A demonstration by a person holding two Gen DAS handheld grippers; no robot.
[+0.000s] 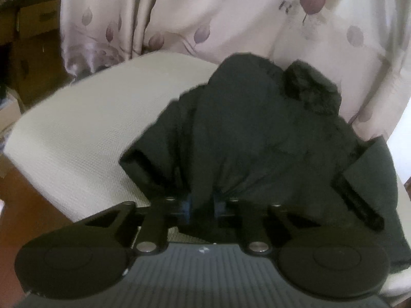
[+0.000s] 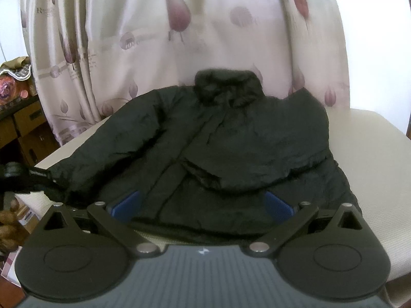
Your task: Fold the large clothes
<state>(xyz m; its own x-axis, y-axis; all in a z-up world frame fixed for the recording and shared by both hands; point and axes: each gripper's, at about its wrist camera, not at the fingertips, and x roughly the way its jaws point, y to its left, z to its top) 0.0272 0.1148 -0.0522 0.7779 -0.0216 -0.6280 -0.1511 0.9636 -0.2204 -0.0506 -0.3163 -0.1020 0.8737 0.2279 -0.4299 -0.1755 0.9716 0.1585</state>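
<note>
A black padded jacket (image 2: 231,141) lies front up on a cream padded surface (image 2: 372,154), its furry collar (image 2: 228,84) at the far side. Its left sleeve (image 2: 84,154) stretches out toward the left edge. In the left wrist view the jacket (image 1: 257,133) bunches toward my left gripper (image 1: 203,206), which is shut on a fold of its fabric between the blue pads (image 1: 188,205). My right gripper (image 2: 203,205) is open wide just above the jacket's near hem, and its blue pads (image 2: 127,202) touch nothing.
A pale curtain with purple leaf prints (image 2: 205,38) hangs close behind the surface. Cardboard boxes (image 2: 28,123) are stacked at the left on a wooden floor (image 1: 25,205). Bare cream surface (image 1: 77,128) extends left of the jacket.
</note>
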